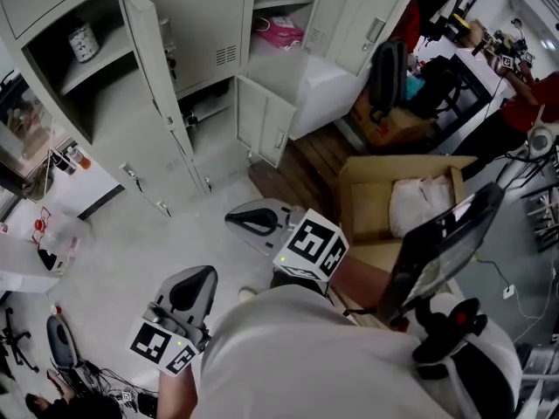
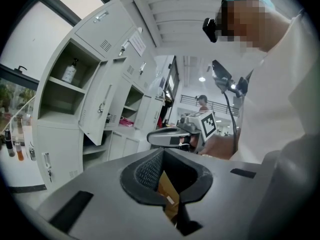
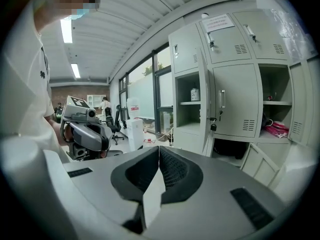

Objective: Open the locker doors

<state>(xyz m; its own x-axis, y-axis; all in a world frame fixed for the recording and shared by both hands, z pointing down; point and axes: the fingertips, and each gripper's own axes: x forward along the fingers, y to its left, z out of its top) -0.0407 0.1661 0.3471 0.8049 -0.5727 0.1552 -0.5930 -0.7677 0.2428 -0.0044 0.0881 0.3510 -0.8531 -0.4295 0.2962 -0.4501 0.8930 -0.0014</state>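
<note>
The pale grey lockers [image 1: 205, 24] stand ahead of me with several doors swung open. One tall open door [image 1: 148, 68] hangs at the upper left, and a low open door [image 1: 262, 125] sits below the middle. An open compartment holds a bottle [image 1: 83, 42], another a pink item [image 1: 279, 31]. My left gripper [image 1: 208, 273] is shut and empty, close to my body and well short of the lockers. My right gripper [image 1: 231, 219] is also shut on nothing and apart from every door. In the right gripper view a vented door [image 3: 232, 101] with keys hangs ajar. The left gripper view shows the open door [image 2: 100, 104] and the right gripper [image 2: 167, 136].
A cardboard box [image 1: 376, 208] with a white bag stands on the floor at my right. A black chair [image 1: 389, 77] and another box sit by the lockers' right end. A dark screen [image 1: 445, 243] is near my right side. Small items lie on the floor at left [image 1: 48, 238].
</note>
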